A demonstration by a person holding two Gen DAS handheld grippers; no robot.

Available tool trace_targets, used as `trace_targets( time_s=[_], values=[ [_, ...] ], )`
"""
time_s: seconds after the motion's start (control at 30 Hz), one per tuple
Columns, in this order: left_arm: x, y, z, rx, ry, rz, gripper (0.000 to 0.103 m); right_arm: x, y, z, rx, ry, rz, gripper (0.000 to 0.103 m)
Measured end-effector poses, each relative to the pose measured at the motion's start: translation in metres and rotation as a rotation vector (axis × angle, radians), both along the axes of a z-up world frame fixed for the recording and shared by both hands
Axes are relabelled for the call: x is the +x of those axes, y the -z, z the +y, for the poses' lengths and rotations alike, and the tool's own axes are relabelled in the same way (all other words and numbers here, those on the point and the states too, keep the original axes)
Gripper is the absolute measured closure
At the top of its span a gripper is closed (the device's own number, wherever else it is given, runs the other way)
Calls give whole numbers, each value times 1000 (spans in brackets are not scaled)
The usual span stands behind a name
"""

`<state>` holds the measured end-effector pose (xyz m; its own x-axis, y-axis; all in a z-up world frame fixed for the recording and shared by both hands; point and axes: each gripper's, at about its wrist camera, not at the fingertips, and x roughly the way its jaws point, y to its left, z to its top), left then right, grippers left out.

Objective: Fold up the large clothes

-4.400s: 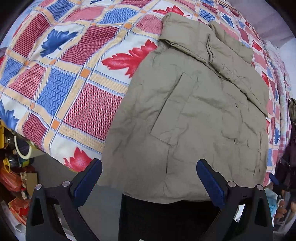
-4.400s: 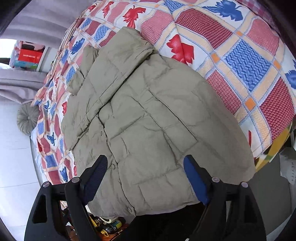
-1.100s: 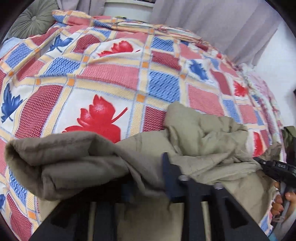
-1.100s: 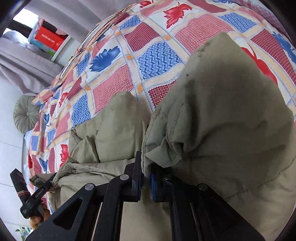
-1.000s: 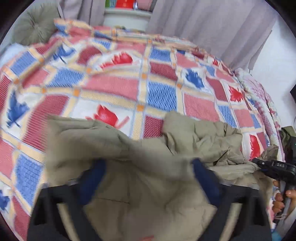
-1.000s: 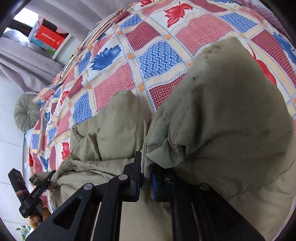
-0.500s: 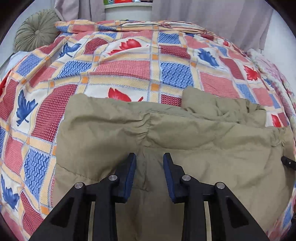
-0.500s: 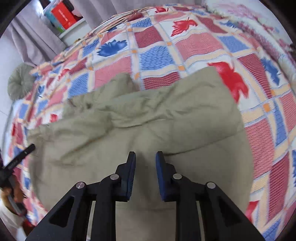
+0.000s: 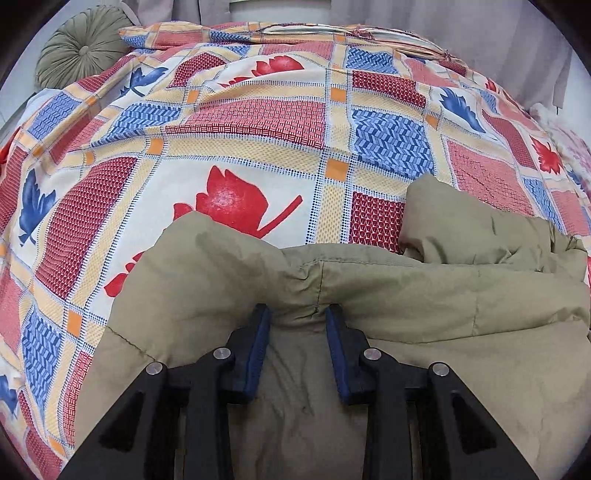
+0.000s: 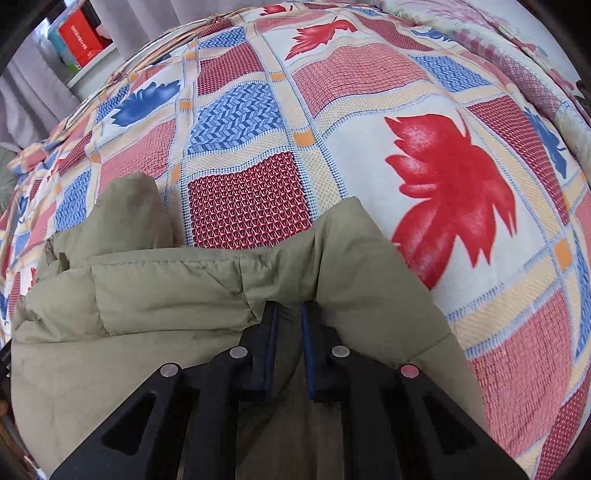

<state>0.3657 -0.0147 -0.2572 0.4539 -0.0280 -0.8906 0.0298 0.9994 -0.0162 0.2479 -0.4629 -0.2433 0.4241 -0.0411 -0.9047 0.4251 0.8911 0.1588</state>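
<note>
The olive padded jacket (image 9: 406,295) lies folded over itself on a bed, filling the lower half of both wrist views, its doubled edge running across the middle of each frame. Under it spreads a patchwork bedspread (image 9: 258,122) of red, blue and cream squares with red and blue leaf prints. In the left wrist view the left gripper (image 9: 298,314) sits at lower centre, its blue-padded fingers partly apart and their tips tucked under the folded edge — a bunch of jacket fabric lies between them, but whether the pads press on it I cannot tell. In the right wrist view the right gripper (image 10: 287,310) has just been closing; its fingers stand nearly together, a thin pinch of fabric at the tips, the grip itself hidden by the fold. A round green cushion (image 9: 81,48) sits at the upper left of the left view, and a red box (image 10: 83,35) at the upper left of the right view.
</note>
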Motion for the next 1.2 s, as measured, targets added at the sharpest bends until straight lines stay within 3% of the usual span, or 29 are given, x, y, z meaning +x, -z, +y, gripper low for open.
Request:
trace_targets(
  time_s=[0.13,0.3,0.33,0.4,0.53,0.73,0.77,0.8,0.87,1.1,1.2],
  values=[
    [-12,-20,5,36,-6,19,69,-2,-12,4,-27,4,24,86],
    [-46,-58,28,-8,-6,-3,68,-27,-47,14,-5,12,-32,86],
    [-56,-66,34,-18,-8,-2,65,-33,-53,15,7,17,-46,86],
    [-72,-77,43,-21,-27,-13,30,-49,-64,18,55,25,-71,84],
    [-107,-94,58,-61,-44,-20,29,-80,-77,29,127,38,-97,61],
    [-146,-93,64,-113,-53,27,29,-127,-77,50,212,53,-84,59],
    [-152,-90,64,-122,-51,45,26,-133,-77,52,221,55,-78,58],
    [-157,-87,63,-130,-48,56,11,-141,-76,56,232,59,-72,58],
    [-170,-84,63,-144,-50,56,3,-154,-75,60,255,66,-66,58],
    [-195,-73,65,-157,-82,82,3,-195,-70,62,313,110,-55,49],
    [-200,-64,72,-205,-123,114,3,-207,-61,60,335,146,-38,49]
  ],
)
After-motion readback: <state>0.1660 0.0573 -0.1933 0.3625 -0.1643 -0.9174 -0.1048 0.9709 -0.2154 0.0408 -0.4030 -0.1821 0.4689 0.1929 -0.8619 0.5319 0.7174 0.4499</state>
